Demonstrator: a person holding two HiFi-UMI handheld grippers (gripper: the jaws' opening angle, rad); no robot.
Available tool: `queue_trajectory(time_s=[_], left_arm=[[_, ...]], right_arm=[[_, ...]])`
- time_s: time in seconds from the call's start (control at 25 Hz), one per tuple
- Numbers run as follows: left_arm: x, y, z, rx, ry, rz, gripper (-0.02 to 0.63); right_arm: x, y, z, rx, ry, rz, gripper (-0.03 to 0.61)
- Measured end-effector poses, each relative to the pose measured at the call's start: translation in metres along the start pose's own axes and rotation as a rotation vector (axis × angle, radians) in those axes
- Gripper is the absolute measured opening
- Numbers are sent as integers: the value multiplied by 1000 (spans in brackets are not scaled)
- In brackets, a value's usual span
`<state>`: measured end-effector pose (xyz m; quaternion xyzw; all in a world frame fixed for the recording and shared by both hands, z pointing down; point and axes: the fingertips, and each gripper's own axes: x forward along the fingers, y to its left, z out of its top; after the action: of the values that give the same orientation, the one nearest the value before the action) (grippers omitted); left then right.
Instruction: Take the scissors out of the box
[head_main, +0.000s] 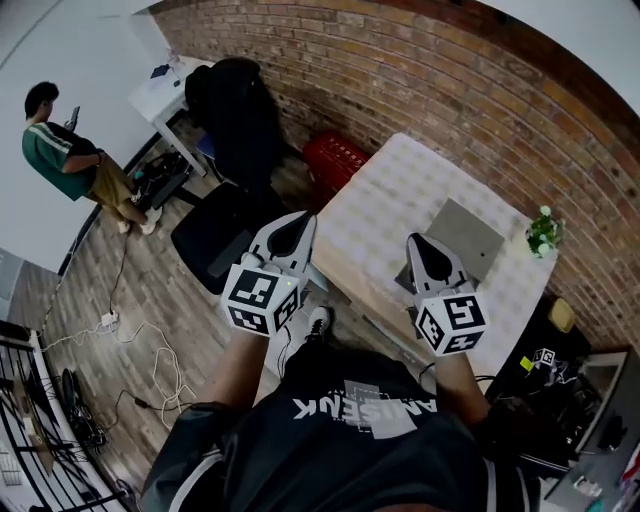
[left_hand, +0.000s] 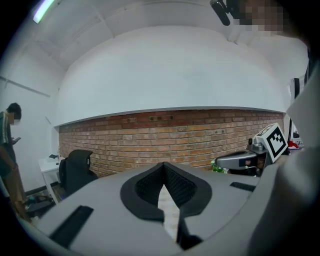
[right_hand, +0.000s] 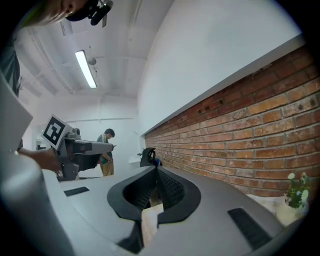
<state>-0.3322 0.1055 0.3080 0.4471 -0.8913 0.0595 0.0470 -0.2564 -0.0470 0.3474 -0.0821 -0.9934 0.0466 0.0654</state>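
The jaws of the left gripper (left_hand: 163, 166) and the right gripper (right_hand: 156, 170) are seen closed tip to tip, with nothing between them. The scissors cannot be made out. A flat grey box (head_main: 465, 235) is seen lying on the pale chequered table (head_main: 385, 205) ahead of the right gripper, near a small green potted plant (head_main: 543, 232).

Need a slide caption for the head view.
Both shut, left gripper and right gripper hover near the table edge; grey box and plant ahead.
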Motion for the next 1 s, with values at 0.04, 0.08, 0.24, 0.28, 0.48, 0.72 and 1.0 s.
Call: queue_trajectory(time_s=[0.04,0.08,0.24,0.28,0.48,0.72,1.0], left_arm=[[5,5,1,0,-7,-19,12],[11,9,2,2,-13,-40,12],[40,20,6,-5,-37,-134,12],[47,23,8,-10,-43,-155,12],[83,36,13,-31,-59,-256,12],[118,34,10,-47,-72,-364,12],[146,30,8,-71,-67,-466,12]], right_arm=[[4,-3,2,1,-3,-24,41],[8,-5,4,3,-5,-50,41],[19,-19,10,4,0,-149,41],[22,-21,13,4,1,-169,41],[32,-34,21,-1,9,-274,41],[31,-52,25,-16,9,-391,41],[21,-65,27,-14,19,-510,41]])
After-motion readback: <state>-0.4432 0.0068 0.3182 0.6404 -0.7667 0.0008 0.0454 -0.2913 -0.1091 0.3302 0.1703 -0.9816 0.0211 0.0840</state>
